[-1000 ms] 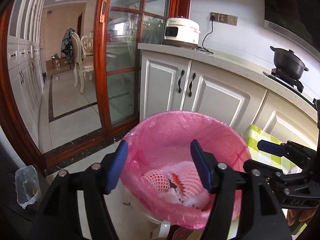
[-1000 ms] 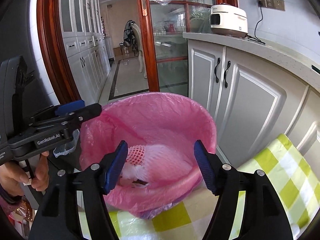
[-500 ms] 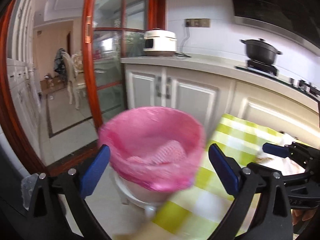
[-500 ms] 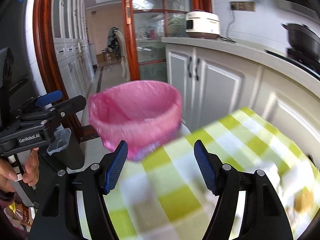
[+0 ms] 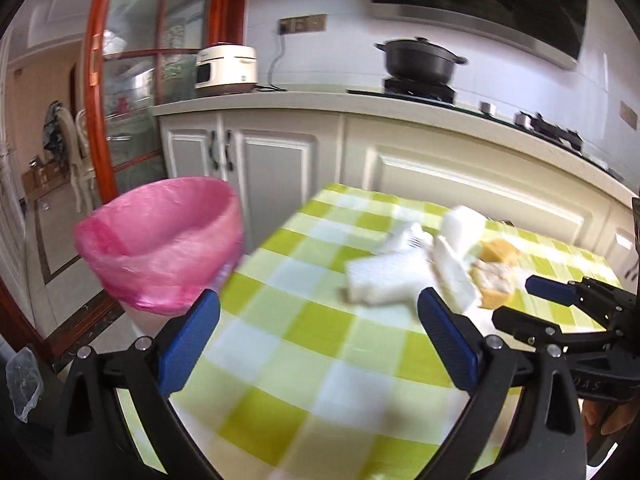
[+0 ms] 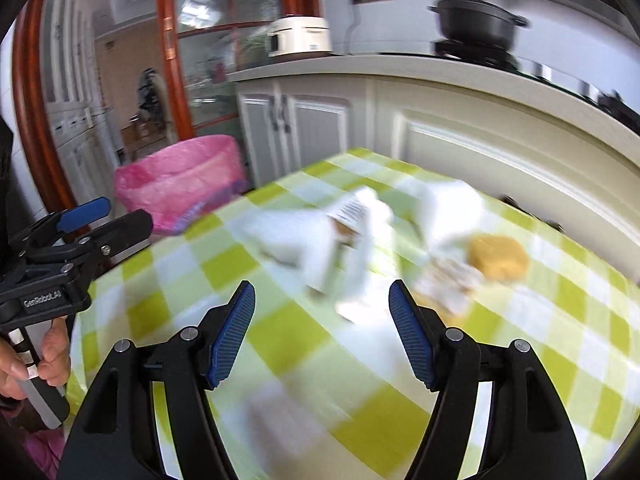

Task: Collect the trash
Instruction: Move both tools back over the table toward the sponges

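The trash sat in a loose heap on the green-and-white checked tablecloth [image 5: 320, 332]: white foam pieces [image 5: 384, 280], a crumpled white wrapper with a printed label [image 6: 352, 216], and a yellowish sponge-like lump [image 6: 498, 258] at the pile's three o'clock edge. Motion blur smeared all of it, so the exact shapes were hard to call. By the look of it, everything there was light and soft. The foam would likely crush a little and spring back, and the wrapper could slide or flutter out of a loose pinch. A fair bet was to take a foam piece across its thin side, near the middle, and to bunch the wrapper rather than nip an edge.

The pink-lined bin [image 5: 160, 240] stood off the table's corner, at about ten o'clock from the pile, well apart from it.

The left gripper [image 5: 316, 340] had its blue pads spread very wide, nothing between them but cloth below, the pile ahead at one o'clock. The right gripper [image 6: 322, 336] had its pads parted less widely, empty too, the wrapper at twelve o'clock. Neither touched any trash.
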Motion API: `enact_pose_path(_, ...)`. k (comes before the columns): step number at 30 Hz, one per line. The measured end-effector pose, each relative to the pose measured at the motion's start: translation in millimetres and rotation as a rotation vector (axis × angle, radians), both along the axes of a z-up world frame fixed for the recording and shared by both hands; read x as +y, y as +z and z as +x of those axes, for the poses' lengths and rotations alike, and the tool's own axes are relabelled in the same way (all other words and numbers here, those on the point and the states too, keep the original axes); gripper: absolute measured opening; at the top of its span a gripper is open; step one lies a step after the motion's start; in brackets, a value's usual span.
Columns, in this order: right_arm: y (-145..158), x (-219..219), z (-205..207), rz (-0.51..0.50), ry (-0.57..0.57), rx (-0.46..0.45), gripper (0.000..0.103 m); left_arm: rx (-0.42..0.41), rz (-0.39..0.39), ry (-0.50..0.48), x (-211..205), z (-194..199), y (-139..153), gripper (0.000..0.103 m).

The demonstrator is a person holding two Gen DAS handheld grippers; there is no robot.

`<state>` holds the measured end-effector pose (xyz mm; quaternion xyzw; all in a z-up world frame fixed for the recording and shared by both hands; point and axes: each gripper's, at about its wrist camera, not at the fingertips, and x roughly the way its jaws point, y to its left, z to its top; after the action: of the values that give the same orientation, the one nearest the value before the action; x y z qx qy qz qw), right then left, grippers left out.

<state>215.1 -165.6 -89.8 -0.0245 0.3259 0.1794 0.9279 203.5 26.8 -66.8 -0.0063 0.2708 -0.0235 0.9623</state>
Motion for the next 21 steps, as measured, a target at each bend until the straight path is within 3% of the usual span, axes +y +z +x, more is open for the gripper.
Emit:
enact_pose_path(10,-14.6,-49.2,2.0,-0.020,-0.085,0.020,0.067,0.033,0.010,-0.085,-55.0,4.7,-13.1,0.096)
enact_pose_path(21,-23.1,-84.1,39.1,0.004,-0.139,0.040,0.067,0.080,-0.017,-0.095,-76.0,27.2,-29.6,0.096)
